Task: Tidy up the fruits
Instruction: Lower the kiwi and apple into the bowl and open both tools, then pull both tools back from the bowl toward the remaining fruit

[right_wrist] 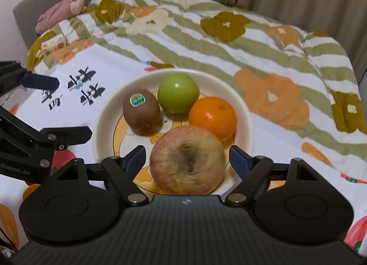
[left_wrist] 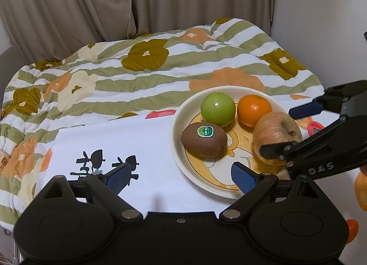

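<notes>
Right gripper jaws spread either side of the round, blushed red-yellow apple on the cream plate — firm, smooth, likely weighty — best squeezed at its widest girth; left gripper gapes empty.

A plate sits on a cloth spread over the bed, with a quilt behind it. In the plate, seen from the right wrist, the kiwi lies left, the round fruit behind, the orange right, and the apple nearest, between the right claw's fingers.
</notes>
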